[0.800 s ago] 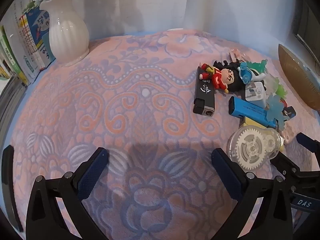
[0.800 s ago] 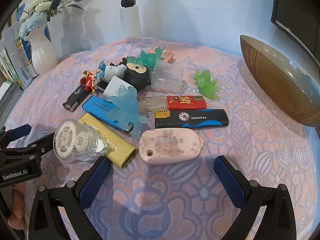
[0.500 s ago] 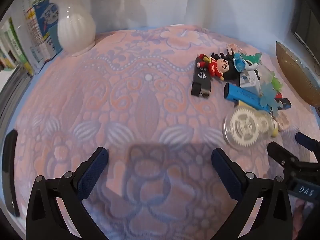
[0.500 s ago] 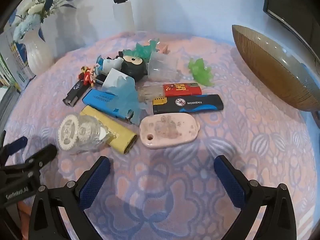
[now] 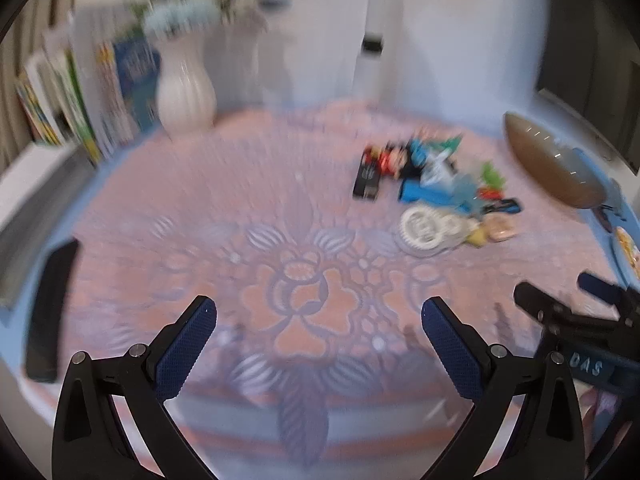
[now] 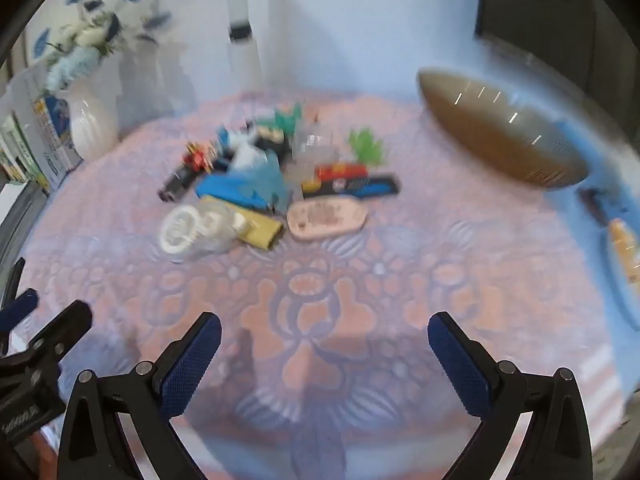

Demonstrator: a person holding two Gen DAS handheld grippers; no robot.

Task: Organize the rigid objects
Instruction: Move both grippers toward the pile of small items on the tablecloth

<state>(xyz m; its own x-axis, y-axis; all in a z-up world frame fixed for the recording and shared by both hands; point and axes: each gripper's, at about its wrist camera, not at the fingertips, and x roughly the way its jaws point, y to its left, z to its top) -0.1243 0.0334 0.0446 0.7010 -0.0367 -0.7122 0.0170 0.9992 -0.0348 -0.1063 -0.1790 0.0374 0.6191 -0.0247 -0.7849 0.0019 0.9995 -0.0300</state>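
Both frames are pretty blurred, but the left gripper [image 5: 318, 320] is seen spread wide with nothing between its pads, and the right gripper [image 6: 324, 338] is spread just as wide and empty too. The pile of small objects [image 6: 276, 184] is clustered on the patterned pink surface [image 6: 460, 280], well ahead of both. A brown oval bowl [image 6: 500, 136] is parked to its right, a white vase [image 5: 186, 92] far left.

Plenty of bare patterned cloth [image 6: 320, 304] up front for a gripper to pass. Past it the toy pile [image 6: 280, 184] blocks the middle (bowl [image 6: 500, 136] right, vase [image 6: 94, 124] left).
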